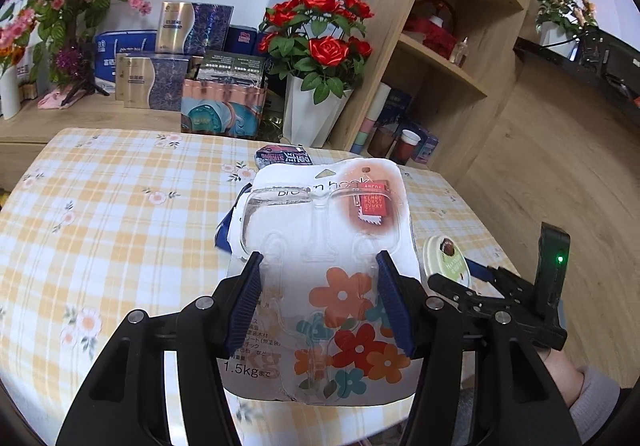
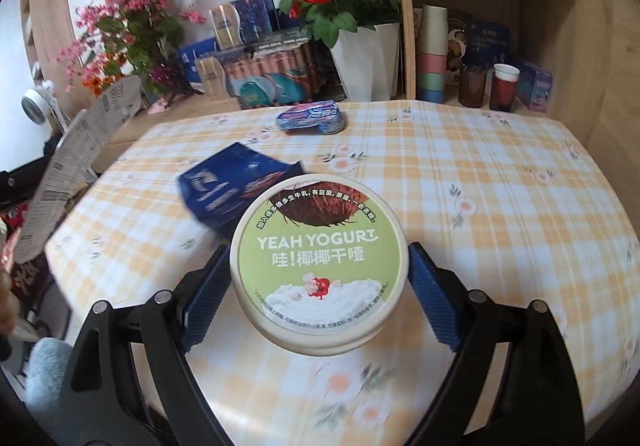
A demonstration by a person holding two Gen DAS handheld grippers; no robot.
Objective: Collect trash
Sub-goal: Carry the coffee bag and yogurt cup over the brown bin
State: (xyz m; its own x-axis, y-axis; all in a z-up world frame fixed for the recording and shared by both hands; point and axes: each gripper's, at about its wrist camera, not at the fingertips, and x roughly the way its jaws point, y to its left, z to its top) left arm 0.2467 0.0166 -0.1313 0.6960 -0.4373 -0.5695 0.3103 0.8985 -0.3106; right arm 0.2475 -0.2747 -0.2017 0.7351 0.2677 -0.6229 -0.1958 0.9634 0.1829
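Checked tablecloth (image 2: 480,174): left gripper (image 1: 318,282) clamps light, flexible blister pack (image 1: 328,246) by edges; right gripper (image 2: 318,282) grips rigid yogurt tub (image 2: 320,270) sides.

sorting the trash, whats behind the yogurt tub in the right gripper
Behind the yogurt tub a crumpled blue wrapper lies on the table, its near edge hidden by the tub. Farther back lies a crushed wrapper.
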